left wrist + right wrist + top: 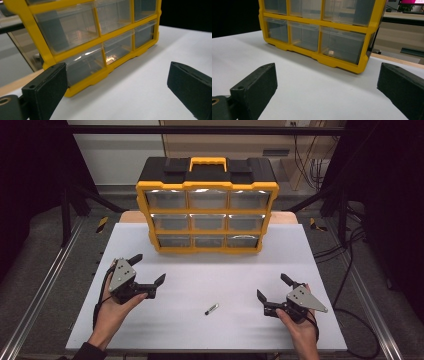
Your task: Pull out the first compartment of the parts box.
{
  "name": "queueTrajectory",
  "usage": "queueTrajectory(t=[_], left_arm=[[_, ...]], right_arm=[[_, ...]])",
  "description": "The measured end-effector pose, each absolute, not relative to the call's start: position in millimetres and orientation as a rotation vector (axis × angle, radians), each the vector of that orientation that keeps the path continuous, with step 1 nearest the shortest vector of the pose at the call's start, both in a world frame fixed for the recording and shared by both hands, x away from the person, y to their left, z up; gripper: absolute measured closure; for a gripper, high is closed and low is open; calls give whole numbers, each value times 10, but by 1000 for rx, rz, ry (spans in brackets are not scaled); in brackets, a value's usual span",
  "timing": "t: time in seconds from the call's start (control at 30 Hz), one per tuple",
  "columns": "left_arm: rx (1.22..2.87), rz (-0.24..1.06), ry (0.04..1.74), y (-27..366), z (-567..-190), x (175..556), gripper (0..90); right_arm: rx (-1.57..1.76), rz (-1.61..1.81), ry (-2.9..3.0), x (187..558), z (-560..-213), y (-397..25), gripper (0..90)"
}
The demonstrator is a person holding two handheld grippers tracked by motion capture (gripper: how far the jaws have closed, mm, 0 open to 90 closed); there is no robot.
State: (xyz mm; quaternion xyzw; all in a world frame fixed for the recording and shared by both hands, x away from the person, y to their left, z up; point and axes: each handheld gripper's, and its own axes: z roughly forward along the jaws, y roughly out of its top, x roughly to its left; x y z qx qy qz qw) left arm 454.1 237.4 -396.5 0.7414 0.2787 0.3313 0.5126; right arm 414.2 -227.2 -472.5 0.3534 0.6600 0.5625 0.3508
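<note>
A white worktop (200,270) is seen in a dark room, with a yellow drawer box (207,210) standing at its far side. A small pen-like thing (211,308) lies flat on the worktop, well in front of the drawer box and between the two claws. The left claw (148,269) is held wide open with nothing in it. The right claw (271,287) is also wide open and empty. The small thing looks very light and hard. It is thin and round, so it could roll or slip away when touched. It is best pinched across its middle, with the jaws brought down on both long sides.
</note>
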Motion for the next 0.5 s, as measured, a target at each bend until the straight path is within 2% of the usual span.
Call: queueTrajectory(t=[0.5], left_arm=[[1891,940,624,2244,-3724,4766,54]], right_arm=[[941,1464,1704,4161,-4725,-2273,27]])
